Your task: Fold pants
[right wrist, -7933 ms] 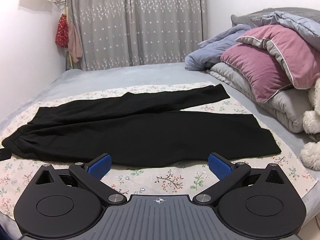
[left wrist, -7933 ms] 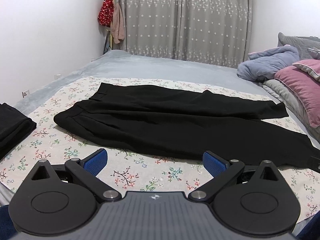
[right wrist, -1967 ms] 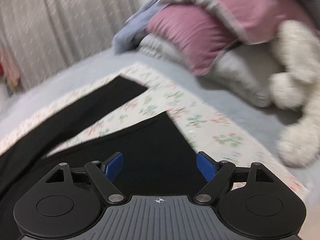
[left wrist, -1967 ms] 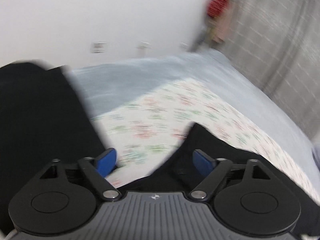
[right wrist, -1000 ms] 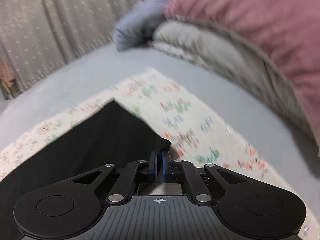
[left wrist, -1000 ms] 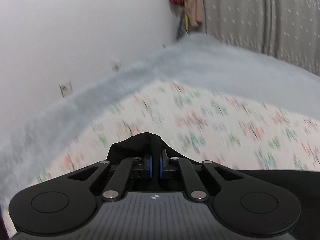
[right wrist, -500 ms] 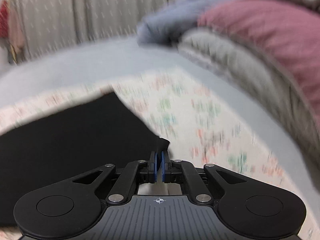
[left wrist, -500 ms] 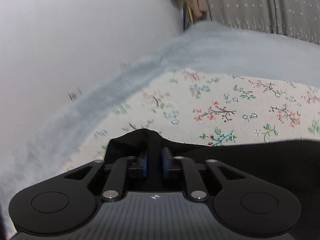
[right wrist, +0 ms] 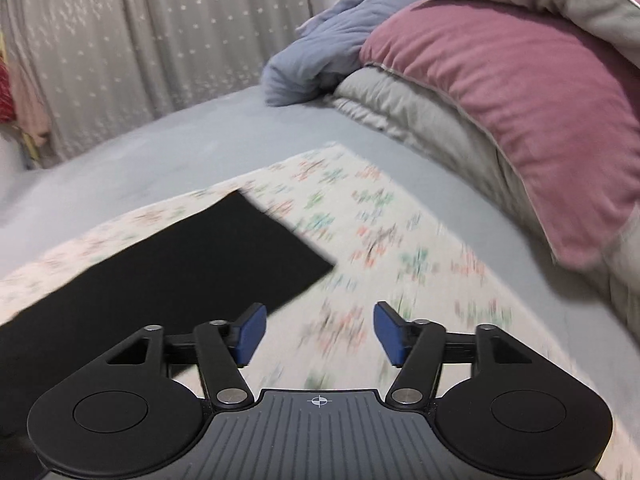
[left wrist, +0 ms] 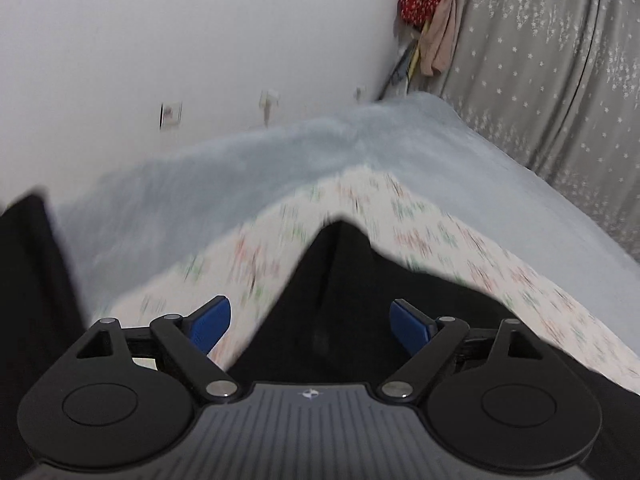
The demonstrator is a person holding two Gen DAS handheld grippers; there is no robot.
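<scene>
Left tongs [left wrist: 310, 320]: you hold them spread wide, gripping nothing, over a pants [left wrist: 340, 292] corner.
Right tongs [right wrist: 320, 334]: yours gape empty beside the pants hem.
Pants: flat on the floral sheet [right wrist: 384, 240].

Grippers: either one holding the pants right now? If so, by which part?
Nothing is held. The left gripper is open above a corner of the black pants; the right gripper is open over the floral sheet.
</scene>
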